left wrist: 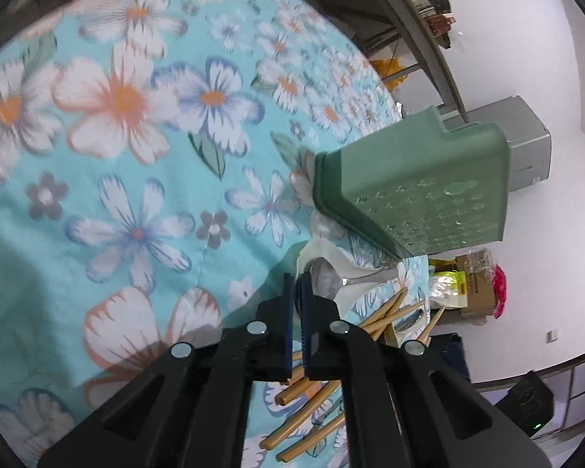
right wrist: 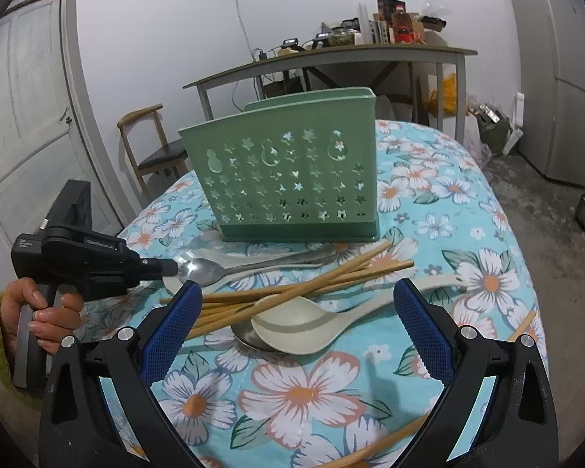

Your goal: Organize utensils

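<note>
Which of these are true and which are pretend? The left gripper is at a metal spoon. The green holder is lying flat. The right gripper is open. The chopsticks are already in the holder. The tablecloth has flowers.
1. The left gripper is at a metal spoon. True: its tips meet the bowl's edge.
2. The green holder is lying flat. False: it stands upright.
3. The right gripper is open. True: nothing sits between its fingers.
4. The chopsticks are already in the holder. False: they lie in a pile on the tablecloth.
5. The tablecloth has flowers. True.
</note>
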Motion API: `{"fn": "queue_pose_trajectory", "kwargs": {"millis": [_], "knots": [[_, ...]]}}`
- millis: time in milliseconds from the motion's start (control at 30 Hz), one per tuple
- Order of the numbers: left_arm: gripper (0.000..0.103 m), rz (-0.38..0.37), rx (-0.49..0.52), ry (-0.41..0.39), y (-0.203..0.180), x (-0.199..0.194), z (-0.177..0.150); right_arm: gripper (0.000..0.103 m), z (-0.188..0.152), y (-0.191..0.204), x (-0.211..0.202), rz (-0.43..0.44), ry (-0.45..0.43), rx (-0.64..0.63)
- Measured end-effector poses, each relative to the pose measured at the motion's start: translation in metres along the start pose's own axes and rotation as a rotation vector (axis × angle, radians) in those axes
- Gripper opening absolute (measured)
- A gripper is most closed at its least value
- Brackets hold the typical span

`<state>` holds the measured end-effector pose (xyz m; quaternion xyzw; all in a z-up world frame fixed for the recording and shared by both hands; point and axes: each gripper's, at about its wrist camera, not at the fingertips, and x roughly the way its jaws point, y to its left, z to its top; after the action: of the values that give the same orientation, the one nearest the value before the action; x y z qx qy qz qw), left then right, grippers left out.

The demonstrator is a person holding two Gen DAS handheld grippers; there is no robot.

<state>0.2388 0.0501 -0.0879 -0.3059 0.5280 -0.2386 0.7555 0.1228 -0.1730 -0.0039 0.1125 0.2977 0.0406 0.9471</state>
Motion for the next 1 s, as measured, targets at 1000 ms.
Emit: {"fn": "queue_pose_trajectory", "kwargs": {"millis": [1000], "knots": [[0.002,0.306,0.456,-0.518,-0.037,-0.113,-0.021,0.084,0.019,0.078,0.006,-0.017,-0.017,-0.256]]}}
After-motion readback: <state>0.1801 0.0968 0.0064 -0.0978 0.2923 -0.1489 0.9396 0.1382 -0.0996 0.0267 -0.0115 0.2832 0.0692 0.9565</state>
